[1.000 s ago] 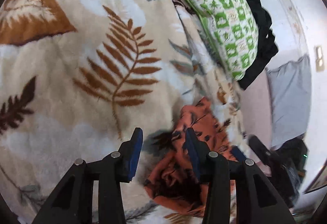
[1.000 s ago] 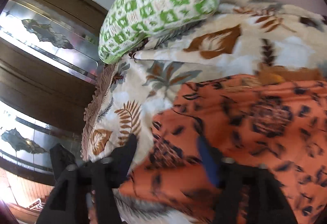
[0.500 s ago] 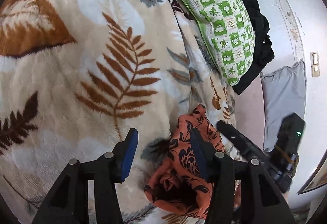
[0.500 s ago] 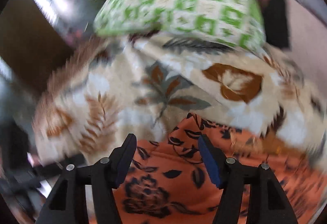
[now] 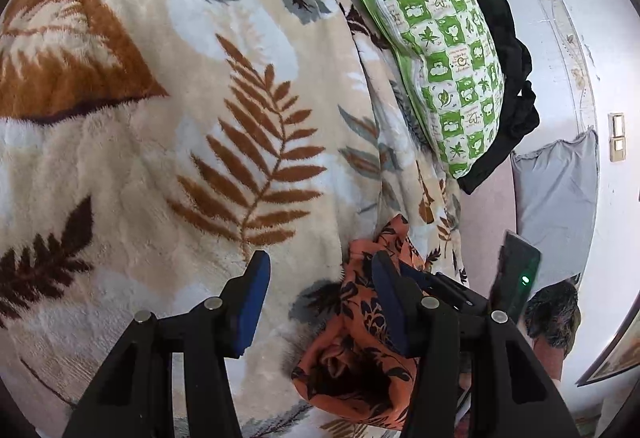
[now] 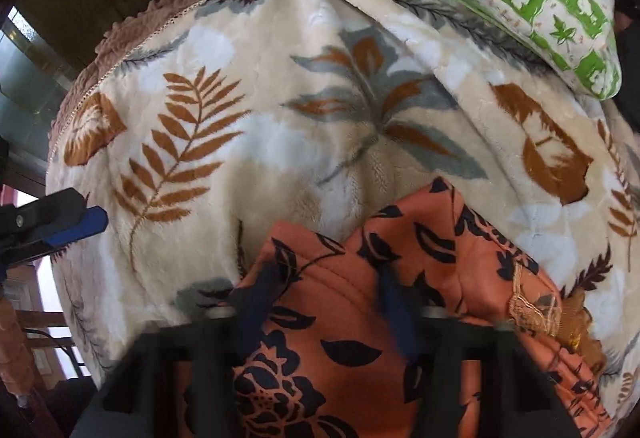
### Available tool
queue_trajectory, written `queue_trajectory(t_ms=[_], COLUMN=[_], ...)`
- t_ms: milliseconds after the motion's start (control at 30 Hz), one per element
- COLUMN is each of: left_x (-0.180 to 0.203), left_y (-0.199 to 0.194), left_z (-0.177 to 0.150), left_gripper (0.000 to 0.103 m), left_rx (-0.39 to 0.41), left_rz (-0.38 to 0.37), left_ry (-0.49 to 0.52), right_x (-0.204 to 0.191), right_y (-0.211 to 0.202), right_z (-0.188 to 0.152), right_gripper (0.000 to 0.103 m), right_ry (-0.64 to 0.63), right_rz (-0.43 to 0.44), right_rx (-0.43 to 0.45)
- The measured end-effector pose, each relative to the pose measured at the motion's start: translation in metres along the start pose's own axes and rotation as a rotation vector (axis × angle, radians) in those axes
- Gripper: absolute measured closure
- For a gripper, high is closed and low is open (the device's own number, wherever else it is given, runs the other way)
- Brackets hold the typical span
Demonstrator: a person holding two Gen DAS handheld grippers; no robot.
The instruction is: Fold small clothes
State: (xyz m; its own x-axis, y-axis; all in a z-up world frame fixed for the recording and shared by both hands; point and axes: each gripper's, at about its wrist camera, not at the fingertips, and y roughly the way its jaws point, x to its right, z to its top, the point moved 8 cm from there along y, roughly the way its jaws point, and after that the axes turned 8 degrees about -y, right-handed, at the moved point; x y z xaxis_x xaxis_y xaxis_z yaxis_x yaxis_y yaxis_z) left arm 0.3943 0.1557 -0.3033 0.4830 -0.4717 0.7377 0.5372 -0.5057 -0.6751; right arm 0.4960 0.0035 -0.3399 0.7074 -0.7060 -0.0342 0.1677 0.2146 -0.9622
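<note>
An orange garment with black flowers (image 6: 340, 342) lies crumpled on a cream leaf-print blanket (image 6: 280, 142). My right gripper (image 6: 326, 304) points steeply down onto it. Its blurred jaws are closing with a raised fold of the cloth between them, and the pads do not clamp it. In the left wrist view the same garment (image 5: 356, 354) is bunched by the right finger of my left gripper (image 5: 320, 294). That gripper is open, over the blanket (image 5: 160, 158), with only the garment's edge inside its span. The right gripper (image 5: 444, 286) shows just behind that finger.
A green-and-white checked pillow (image 5: 440, 50) rests at the blanket's far side with a black garment (image 5: 516, 86) behind it. A grey pillow (image 5: 556, 198) leans by the white wall. The left gripper (image 6: 60, 224) shows at the left edge of the right wrist view.
The right gripper swung and rolled down onto the orange garment, which now looks bunched narrower. The left jaws widened slightly and otherwise stayed put.
</note>
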Motion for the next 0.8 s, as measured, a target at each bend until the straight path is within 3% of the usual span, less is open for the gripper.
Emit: queue_trajectory(t_ms=[67,167,300,500,633,667,733,800], left_x=[-0.001,-0.004,-0.005,0.007,0.02,0.024,0.031,0.035], left_y=[0.0,0.0,0.0,0.01,0.018,0.021,0.031,0.045], left_z=[-0.001,0.0,-0.001,-0.011,-0.018,-0.019,-0.02,-0.021], left_gripper=[0.049,0.049,0.049,0.049,0.048,0.042,0.032,0.032], left_rx=[-0.006,-0.007,-0.003,-0.031,-0.062,-0.064,-0.069,-0.099], left_rz=[-0.004,-0.003,0.004,0.009,0.009,0.007,-0.009,-0.036], left_ry=[-0.011,-0.027,-0.028,0.021,0.083,0.097,0.123,0.124], right_x=[-0.002,-0.005,0.001,0.037,0.053,0.053,0.059,0.071], right_y=[-0.008,-0.023,-0.054,-0.101,-0.083,-0.078,-0.076,-0.088], right_z=[-0.001,0.0,0.007,0.037,0.043,0.04,0.024,0.0], right_gripper=[0.08,0.088,0.089,0.093,0.093,0.093,0.092,0.092], right_ry=[-0.022,-0.035,-0.019,0.162,0.295,0.32,0.395,0.482], right_rz=[-0.03,-0.084,-0.145,-0.193,-0.11,-0.081,-0.03,0.011], right_rx=[0.026,0.053,0.102,0.316,0.335,0.32,0.307,0.347])
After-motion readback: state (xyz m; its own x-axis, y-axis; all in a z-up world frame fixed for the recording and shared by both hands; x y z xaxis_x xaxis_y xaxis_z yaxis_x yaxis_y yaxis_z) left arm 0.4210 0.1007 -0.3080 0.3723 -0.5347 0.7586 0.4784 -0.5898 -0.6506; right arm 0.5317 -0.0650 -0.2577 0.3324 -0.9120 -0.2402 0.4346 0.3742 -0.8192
